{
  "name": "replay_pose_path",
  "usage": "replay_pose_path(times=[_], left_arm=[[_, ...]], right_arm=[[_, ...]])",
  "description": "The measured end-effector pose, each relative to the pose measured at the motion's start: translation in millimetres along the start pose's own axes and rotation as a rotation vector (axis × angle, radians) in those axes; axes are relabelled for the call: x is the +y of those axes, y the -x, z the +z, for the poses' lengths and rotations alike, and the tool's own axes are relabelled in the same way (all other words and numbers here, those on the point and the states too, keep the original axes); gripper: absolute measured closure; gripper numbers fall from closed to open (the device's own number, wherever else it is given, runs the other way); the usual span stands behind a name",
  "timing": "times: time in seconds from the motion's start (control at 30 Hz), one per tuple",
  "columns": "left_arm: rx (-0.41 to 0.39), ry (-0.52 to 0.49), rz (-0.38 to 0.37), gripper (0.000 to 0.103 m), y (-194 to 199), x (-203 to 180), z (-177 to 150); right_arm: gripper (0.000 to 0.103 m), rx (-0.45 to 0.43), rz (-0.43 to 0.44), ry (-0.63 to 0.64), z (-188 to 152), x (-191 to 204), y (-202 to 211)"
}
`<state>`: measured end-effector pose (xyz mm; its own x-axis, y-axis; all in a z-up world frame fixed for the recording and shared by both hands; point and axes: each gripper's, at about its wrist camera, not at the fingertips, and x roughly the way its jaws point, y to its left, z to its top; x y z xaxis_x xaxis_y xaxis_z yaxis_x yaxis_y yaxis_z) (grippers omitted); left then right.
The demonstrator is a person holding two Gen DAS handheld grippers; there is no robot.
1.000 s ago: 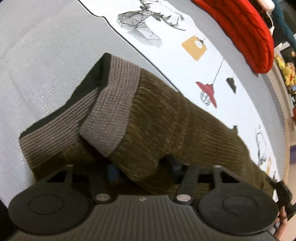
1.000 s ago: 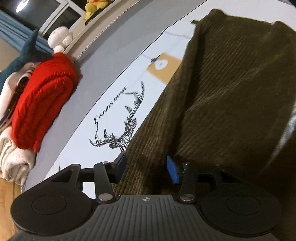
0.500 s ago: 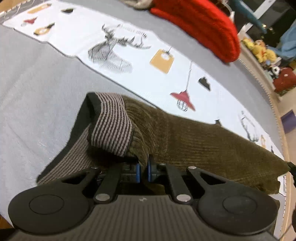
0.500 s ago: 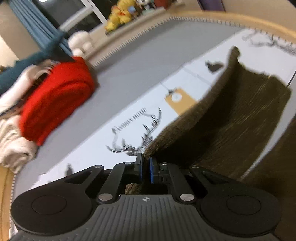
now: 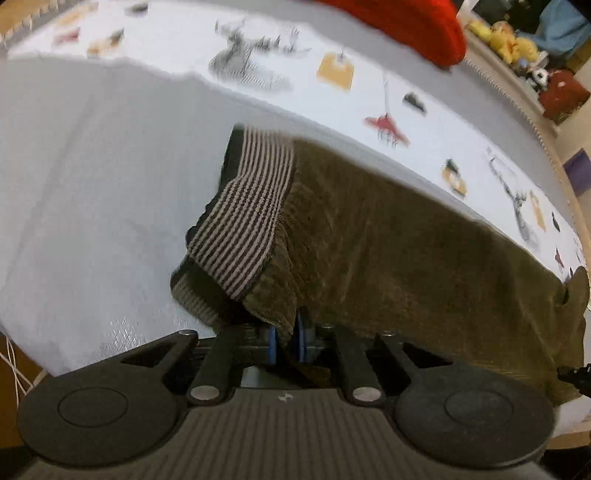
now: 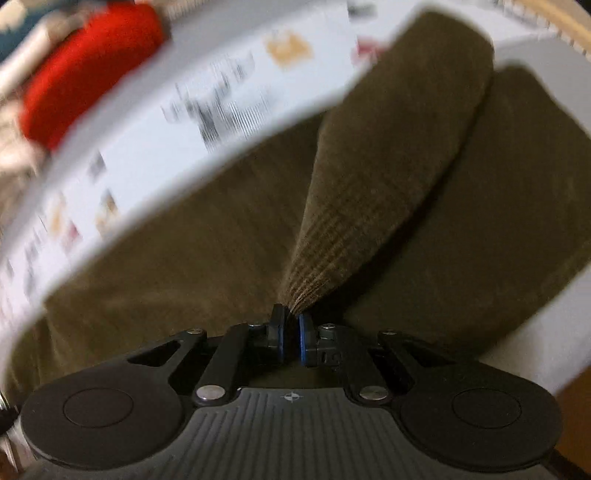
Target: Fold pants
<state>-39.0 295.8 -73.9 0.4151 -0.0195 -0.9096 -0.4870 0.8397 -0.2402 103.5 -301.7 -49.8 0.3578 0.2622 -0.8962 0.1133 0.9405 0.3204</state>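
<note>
Left wrist view: beyond the left gripper (image 5: 287,341) lie a grey sheet (image 5: 92,192) and a white printed cloth (image 5: 192,48), with a red knit (image 5: 406,22) at the far edge. The jaws are opening slightly, yet the pads still pinch the pants (image 5: 388,251) beside the striped waistband (image 5: 247,218).

Right wrist view: past the right gripper (image 6: 290,338) the blurred cloth (image 6: 147,147) and red knit (image 6: 88,70) show. Its jaws are clenched on a lifted fold of the pants (image 6: 369,177), which spread beneath it.
</note>
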Motion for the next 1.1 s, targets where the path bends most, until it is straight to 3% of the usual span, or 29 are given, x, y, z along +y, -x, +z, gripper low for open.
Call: replay_pose_path(times=[0.1,0.27,0.4,0.47,0.6,0.93,1.03,1.1], left_arm=[[-0.045,0.064,0.053,0.067,6,6,9],[-0.180,0.048,0.214,0.043,24,-2,13],[-0.263,0.016,0.282,0.042,29,-14,14],[-0.294,-0.016,0.270,0.042,28,-25,15],[-0.348,-0.106,0.257,0.029,28,-54,17],[-0.507,-0.177,0.270,0.030,33,-95,22],[-0.498,-0.245,0.230,0.030,29,-110,18],[-0.447,-0.265,0.178,0.030,22,-115,17]], right_arm=[[0.092,-0.042,-0.062,0.015,10,-5,10],[0.091,-0.209,-0.020,-0.052,31,-23,47],[0.084,-0.325,-0.029,-0.041,42,-33,66],[0.079,-0.366,-0.022,-0.050,46,-38,66],[0.079,-0.389,-0.037,-0.091,48,-60,58],[0.079,-0.397,-0.073,-0.151,57,-71,45],[0.079,-0.398,-0.066,-0.156,58,-72,44],[0.079,-0.401,-0.065,-0.158,57,-72,45]])
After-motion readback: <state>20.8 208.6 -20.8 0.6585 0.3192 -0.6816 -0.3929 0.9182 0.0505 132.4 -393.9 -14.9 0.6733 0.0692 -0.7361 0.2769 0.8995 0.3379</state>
